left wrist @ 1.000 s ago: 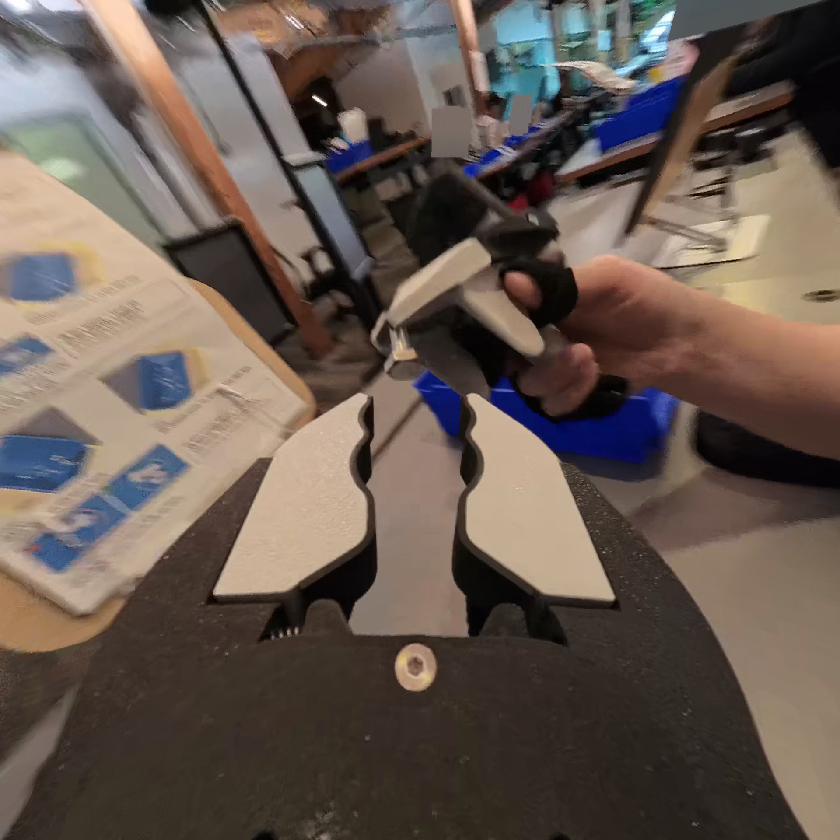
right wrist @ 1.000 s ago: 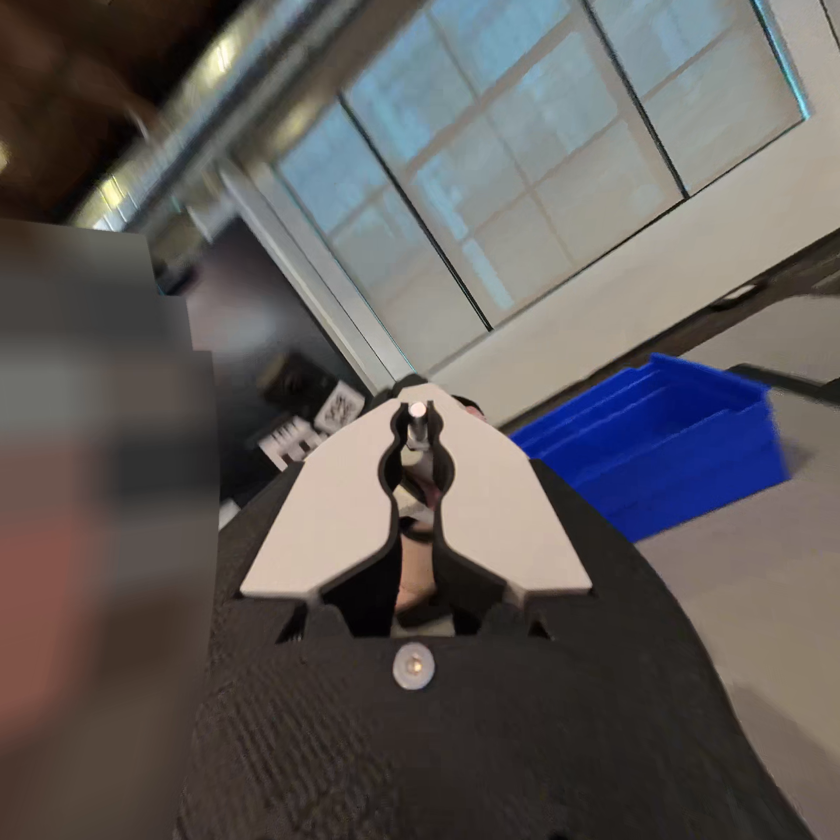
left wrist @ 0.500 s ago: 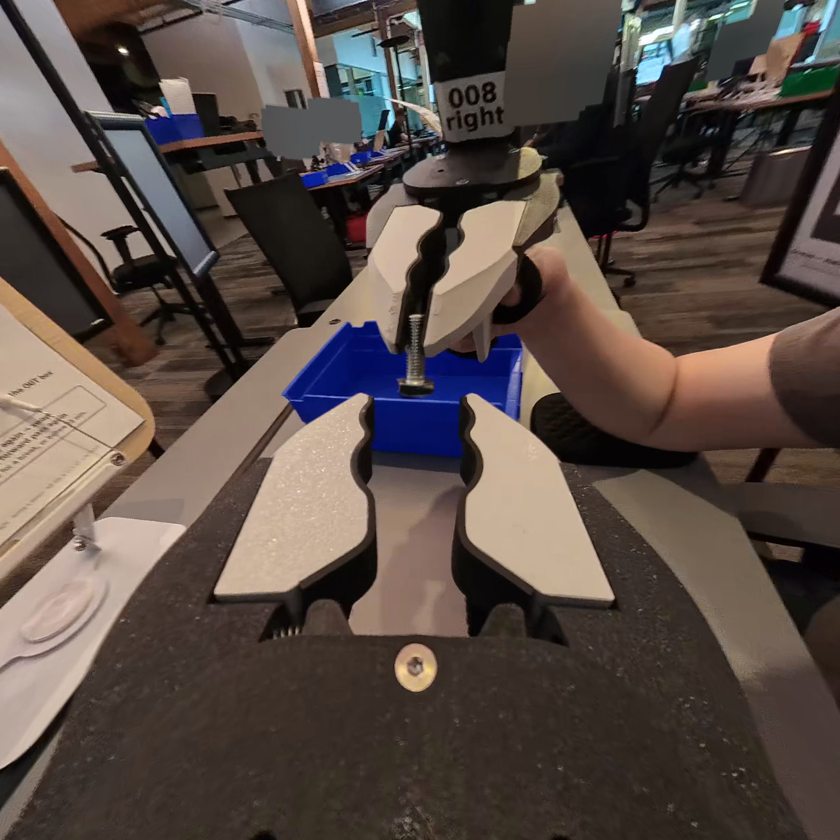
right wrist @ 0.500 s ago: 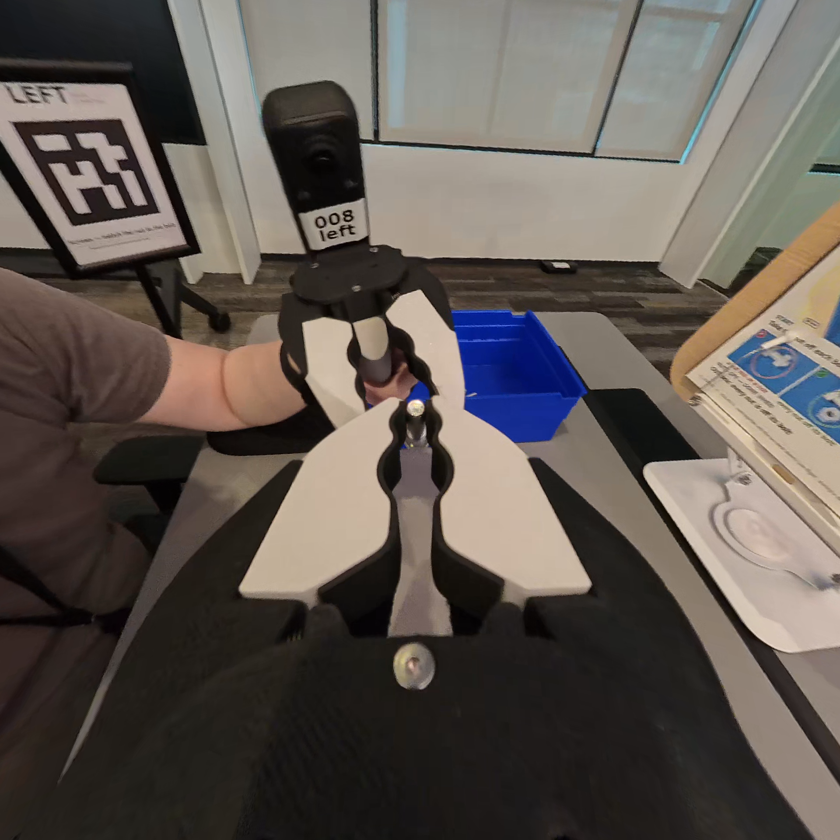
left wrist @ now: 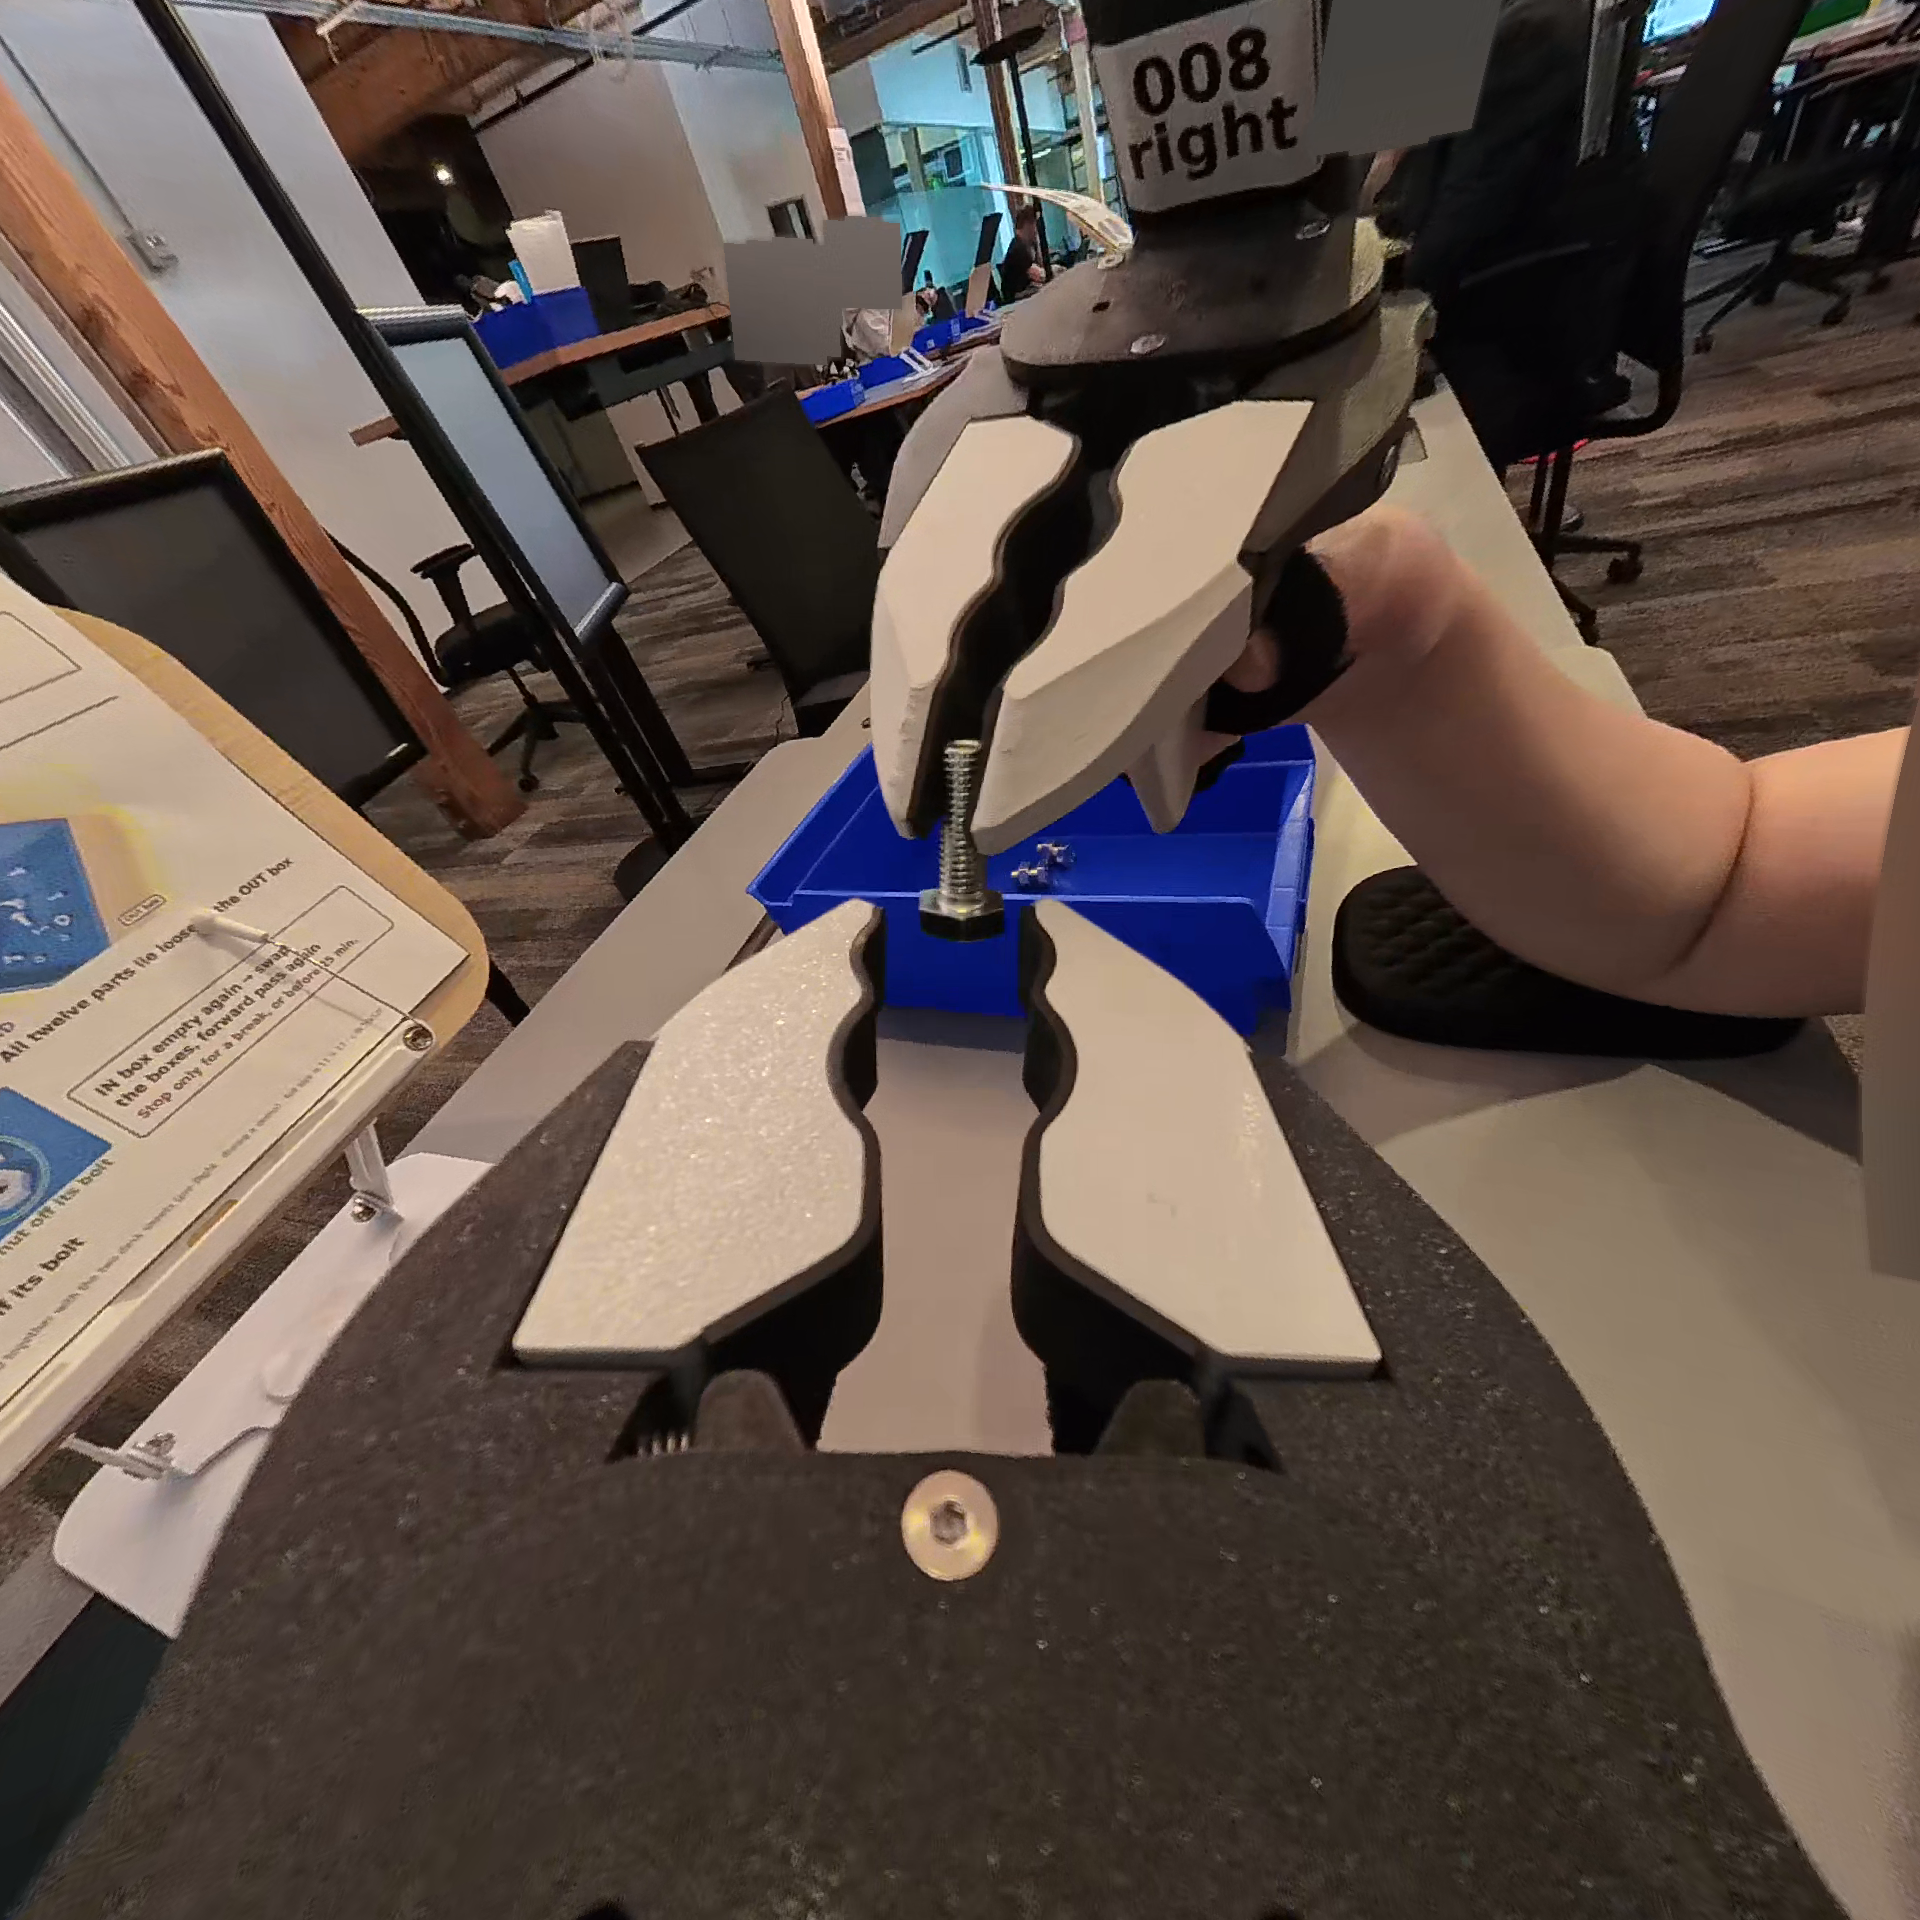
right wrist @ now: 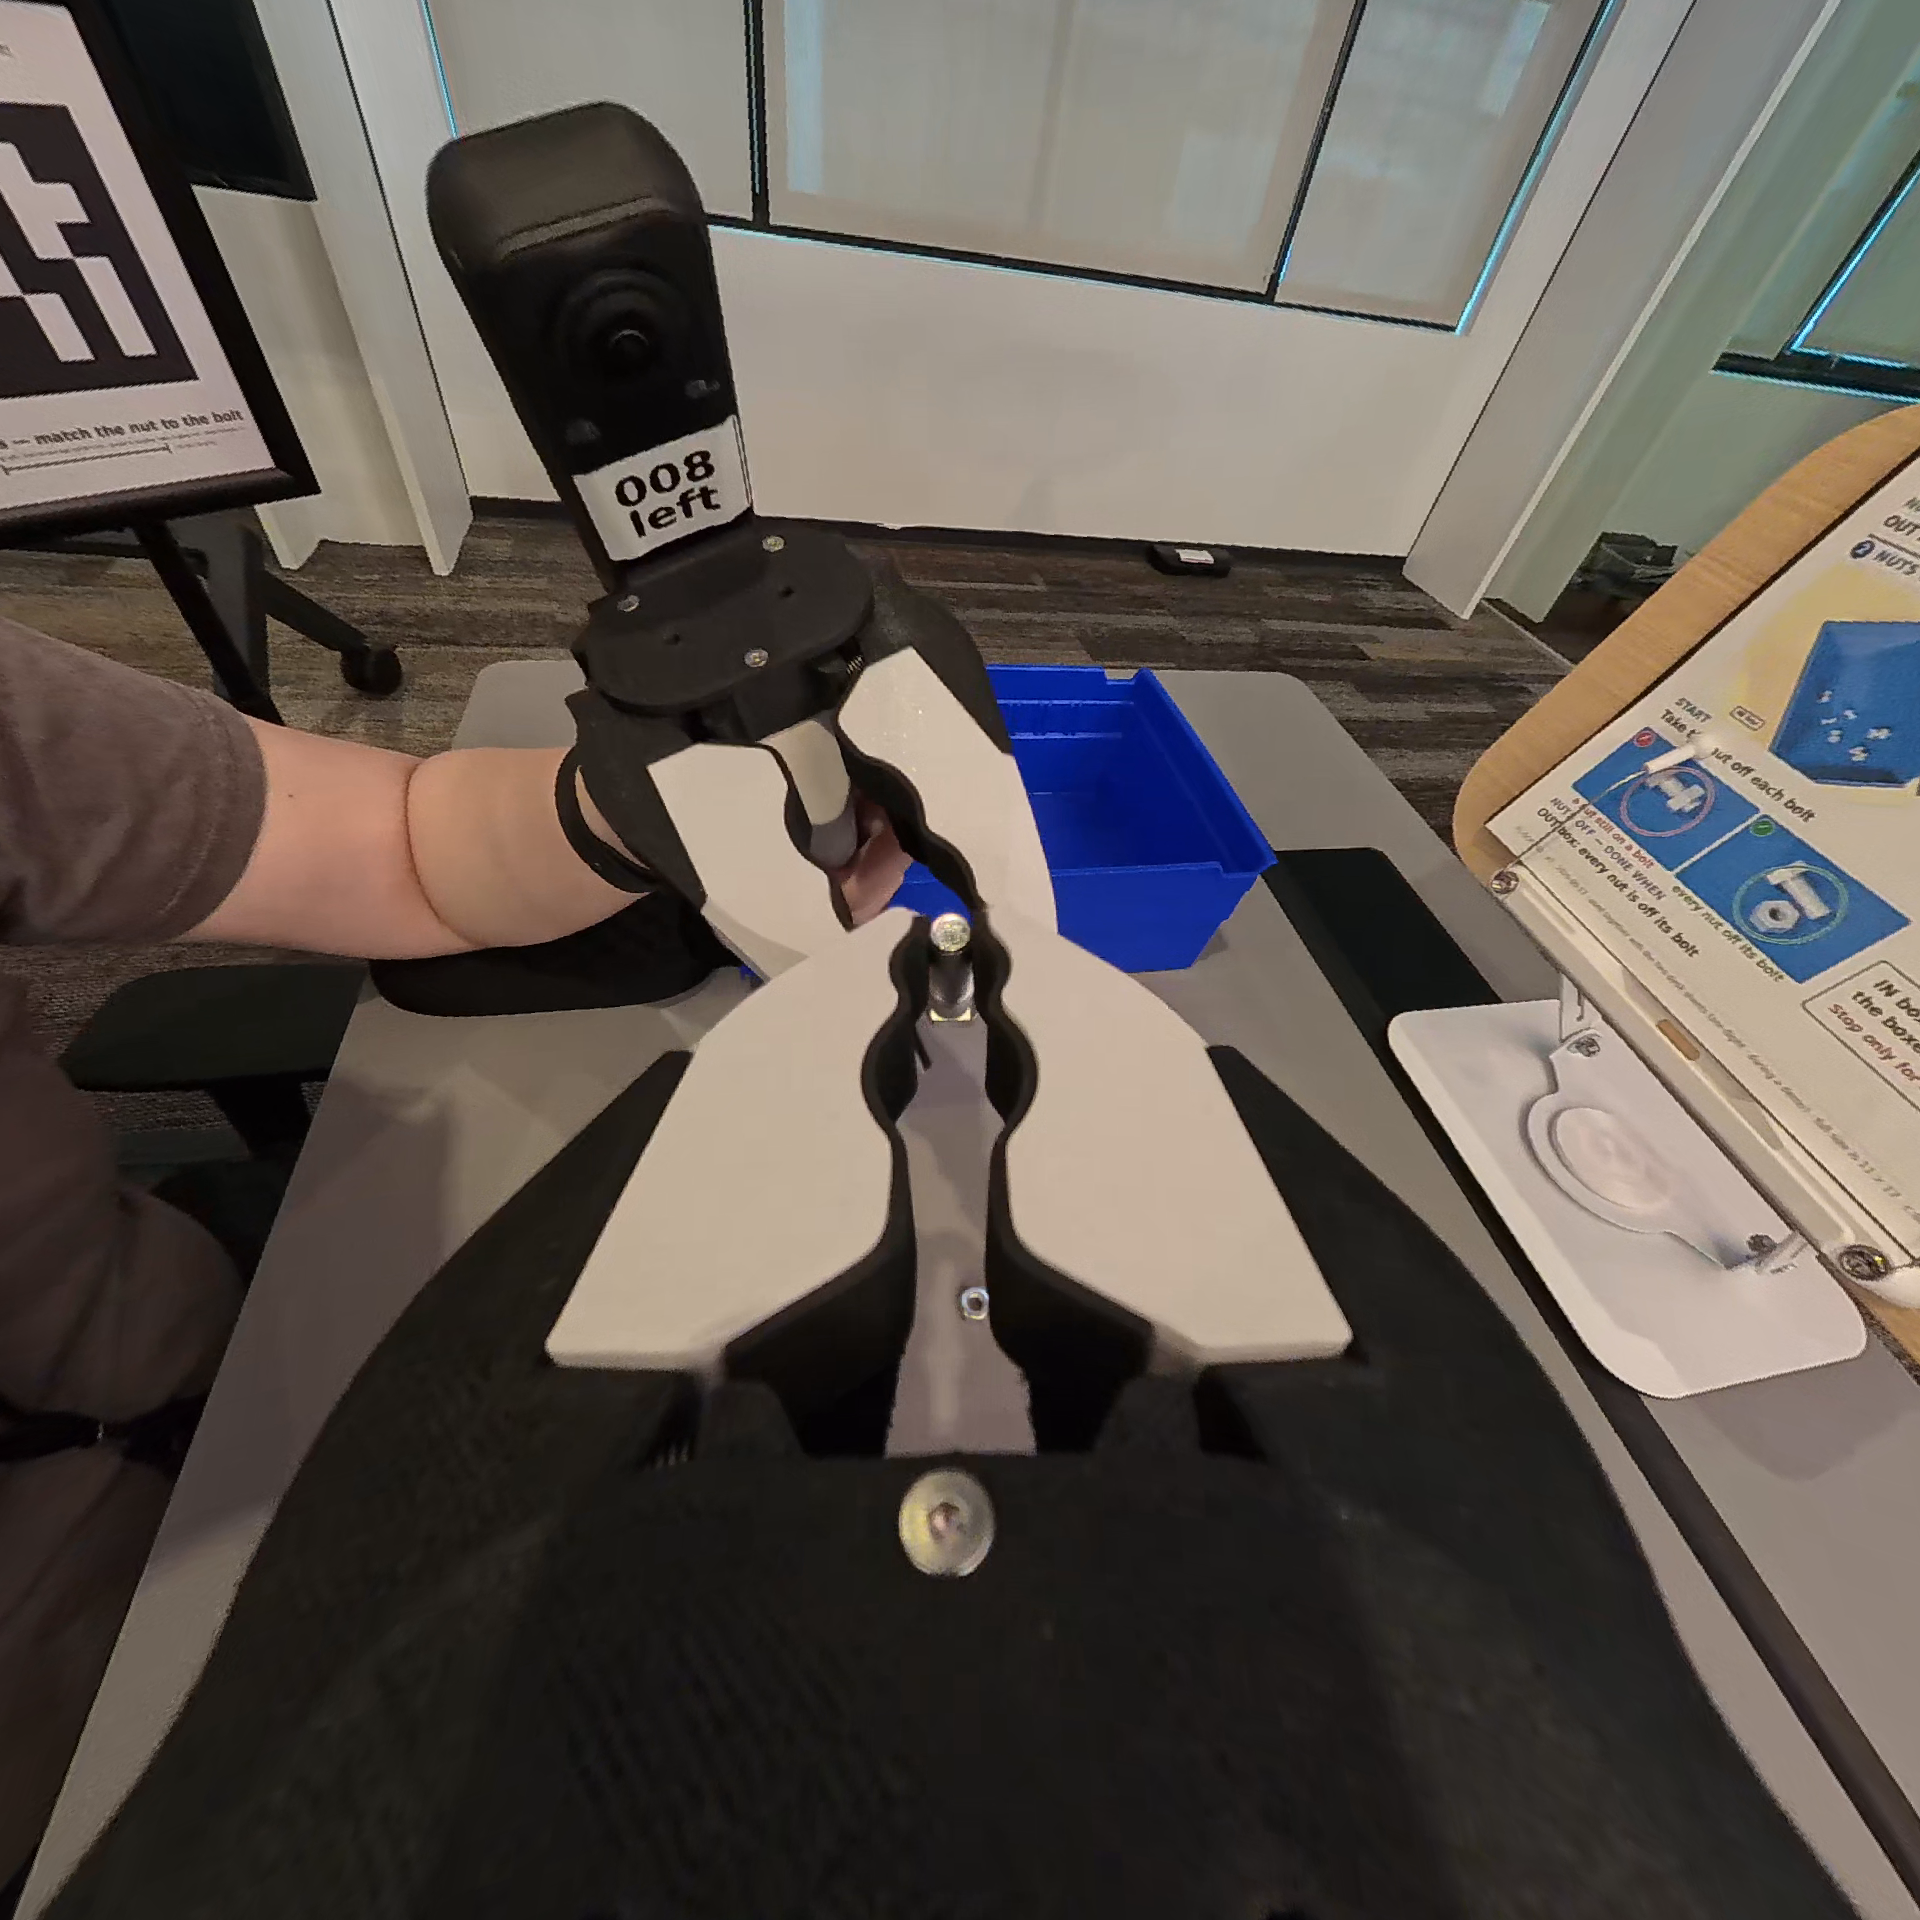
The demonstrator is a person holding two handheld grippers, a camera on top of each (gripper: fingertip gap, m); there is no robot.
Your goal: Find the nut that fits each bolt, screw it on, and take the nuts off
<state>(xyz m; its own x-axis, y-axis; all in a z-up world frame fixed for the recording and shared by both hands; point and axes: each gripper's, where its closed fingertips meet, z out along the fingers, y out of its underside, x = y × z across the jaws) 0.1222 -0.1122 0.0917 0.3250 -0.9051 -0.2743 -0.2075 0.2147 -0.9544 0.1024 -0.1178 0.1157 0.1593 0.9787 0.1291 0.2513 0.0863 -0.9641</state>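
My right gripper (right wrist: 948, 940) is shut on the threaded shank of a silver bolt (right wrist: 951, 928), which points away from its camera. In the left wrist view the right gripper (left wrist: 951, 821) comes down from above, and the bolt (left wrist: 961, 831) hangs with its hex end (left wrist: 958, 914) lowest. My left gripper (left wrist: 951, 935) is open, and its fingertips (left wrist: 868, 935) flank that hex end without closing on it. In the right wrist view the left gripper (right wrist: 914, 925) faces mine, open. A small loose nut (right wrist: 974, 1302) lies on the grey table (right wrist: 416, 1143).
A blue bin (left wrist: 1143, 935) stands just behind the bolt with a few small loose parts (left wrist: 1044, 860) inside; it also shows in the right wrist view (right wrist: 1122, 810). An instruction board (right wrist: 1714, 831) on a white base (right wrist: 1558, 1195) stands at one table side. A black pad (left wrist: 1507, 987) lies under the forearm. The grippers are tip to tip, or close to it.
Both grippers swung down from blurred, tilted views to face each other over the table. The gap between them closed, so the bolt's hex end now sits between the open left fingertips.
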